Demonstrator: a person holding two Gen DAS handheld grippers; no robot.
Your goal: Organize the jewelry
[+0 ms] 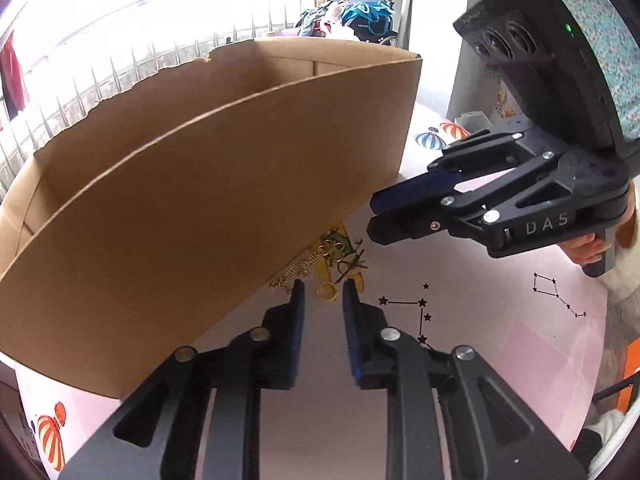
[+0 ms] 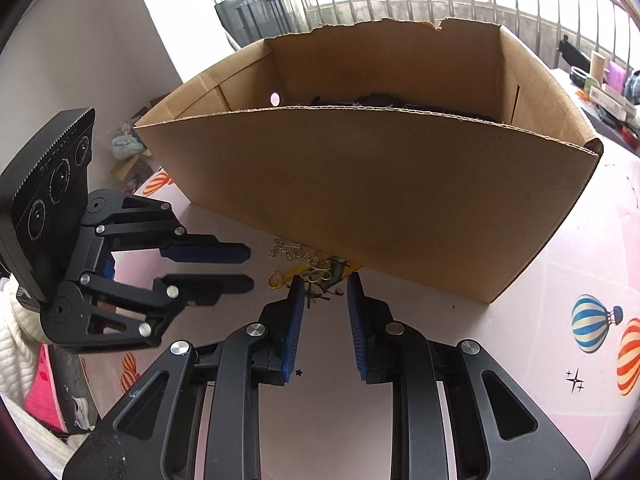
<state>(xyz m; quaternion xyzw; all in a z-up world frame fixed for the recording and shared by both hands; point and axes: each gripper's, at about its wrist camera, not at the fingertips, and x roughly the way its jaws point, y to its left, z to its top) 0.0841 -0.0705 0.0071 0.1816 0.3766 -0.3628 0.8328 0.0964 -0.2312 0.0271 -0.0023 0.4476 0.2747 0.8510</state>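
Against the cardboard box's (image 2: 360, 208) near wall, the jewelry pile (image 2: 316, 270) lies on the pink tabletop (image 2: 540, 280), just beyond the right gripper (image 2: 323, 286) and left gripper (image 1: 323, 292), both slightly parted and empty.

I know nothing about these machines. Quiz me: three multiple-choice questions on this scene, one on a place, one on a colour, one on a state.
1. Where does the jewelry pile lie?
A. inside the cardboard box
B. on the table against the box's near wall
C. on the floor

2. What colour are the gripper pads?
A. blue
B. red
C. white

3. What is the right gripper holding?
A. a gold ring
B. a chain
C. nothing

Answers:
1 B: the pieces rest on the pink table at the foot of the cardboard box.
2 A: the ribbed inner faces are blue.
3 C: its jaws stand apart above the pile, nothing pinched.
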